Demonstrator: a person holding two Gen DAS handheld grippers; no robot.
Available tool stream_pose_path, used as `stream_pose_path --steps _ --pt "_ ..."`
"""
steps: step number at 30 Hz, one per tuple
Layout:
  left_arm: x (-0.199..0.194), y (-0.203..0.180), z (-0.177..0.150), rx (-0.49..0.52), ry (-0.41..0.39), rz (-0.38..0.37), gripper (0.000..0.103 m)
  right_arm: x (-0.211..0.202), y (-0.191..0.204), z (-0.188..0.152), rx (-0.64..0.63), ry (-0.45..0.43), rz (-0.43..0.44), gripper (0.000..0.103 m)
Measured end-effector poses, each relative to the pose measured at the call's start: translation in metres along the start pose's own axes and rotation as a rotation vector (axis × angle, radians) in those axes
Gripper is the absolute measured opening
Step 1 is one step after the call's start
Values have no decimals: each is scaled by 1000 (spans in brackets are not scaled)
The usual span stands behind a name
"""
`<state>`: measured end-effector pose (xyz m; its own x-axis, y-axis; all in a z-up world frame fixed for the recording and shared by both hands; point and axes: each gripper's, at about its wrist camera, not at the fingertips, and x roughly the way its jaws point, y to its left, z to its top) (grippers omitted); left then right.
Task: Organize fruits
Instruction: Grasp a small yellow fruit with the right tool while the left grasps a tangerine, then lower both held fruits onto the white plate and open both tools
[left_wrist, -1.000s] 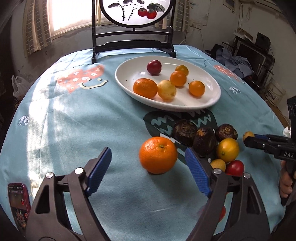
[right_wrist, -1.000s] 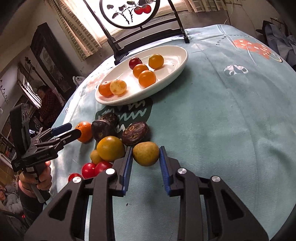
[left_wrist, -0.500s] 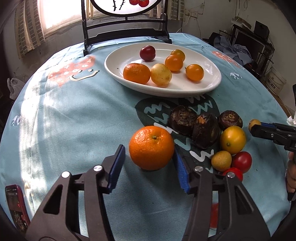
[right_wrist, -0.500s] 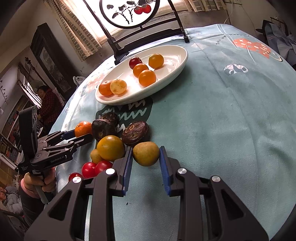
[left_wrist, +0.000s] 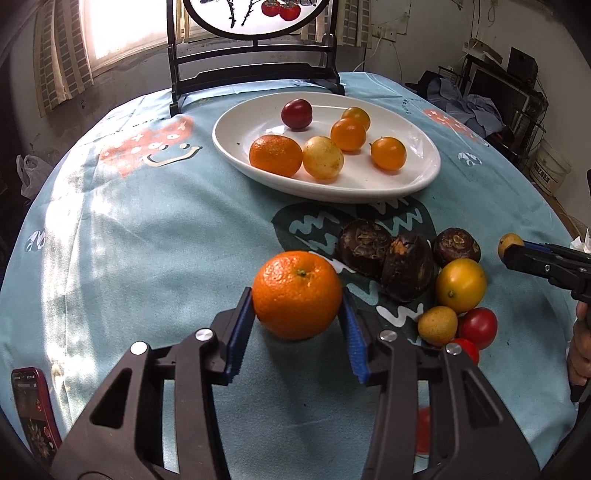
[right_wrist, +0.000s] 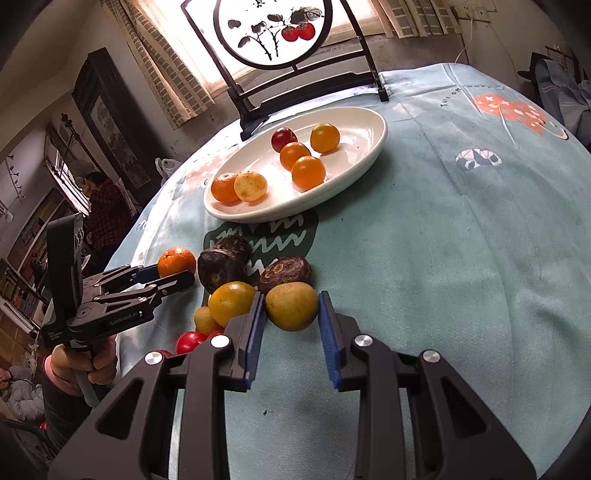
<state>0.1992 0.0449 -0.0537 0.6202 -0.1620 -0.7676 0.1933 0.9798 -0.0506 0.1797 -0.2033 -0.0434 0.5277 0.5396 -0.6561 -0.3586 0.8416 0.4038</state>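
Left gripper (left_wrist: 297, 325): jaws closed onto the orange (left_wrist: 296, 294), both blue pads touching its sides; the orange sits on the tablecloth (left_wrist: 147, 236), near of the white plate (left_wrist: 417, 173). Right gripper (right_wrist: 291, 332): jaws narrowly apart around the yellow-green fruit (right_wrist: 291, 305), pads at or just beside its sides; contact cannot be confirmed. Loose fruits lie clustered between the two grippers. The plate holds six fruits. A phone (left_wrist: 31, 406) lies at the near-left edge.

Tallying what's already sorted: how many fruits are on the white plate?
6 on the white plate: dark red fruit at the back, three small orange fruits on the right, a mandarin and a pale yellow fruit in front. None appear hidden.
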Motion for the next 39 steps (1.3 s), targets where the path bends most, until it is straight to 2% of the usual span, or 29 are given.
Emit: stream_pose_path --steps 6,12,17,22,23,24,25,26,27,30,34,39 --pt "-13 9 24 -88 -71 -47 46 1 12 26 -37 -68 21 30" --pt "-7 13 74 -140 -151 -30 46 23 25 77 -60 -179 -20 30" --pt "24 14 101 -152 -129 4 46 59 23 102 -73 -166 -56 30" --pt "45 15 119 -159 -111 13 46 81 16 112 -68 -124 -64 30" --pt "47 13 120 -158 -105 19 47 83 14 112 -68 -112 -75 34" --pt "48 12 120 -155 -99 27 53 85 13 112 -67 -99 -95 49" --pt "46 11 119 -147 -107 35 62 84 14 111 -64 -89 -117 59" --pt "41 10 118 -140 -128 55 74 80 13 109 -59 -93 -133 63" --pt "34 8 117 -133 -151 78 81 75 14 107 -59 -107 -130 63" --pt "12 8 109 -129 -197 92 91 57 20 102 -77 -140 -96 63" --pt "-4 11 97 -150 -217 112 93 40 27 91 -77 -164 -61 63" --pt "-3 15 80 -177 -166 114 94 31 30 69 -56 -133 -23 63"
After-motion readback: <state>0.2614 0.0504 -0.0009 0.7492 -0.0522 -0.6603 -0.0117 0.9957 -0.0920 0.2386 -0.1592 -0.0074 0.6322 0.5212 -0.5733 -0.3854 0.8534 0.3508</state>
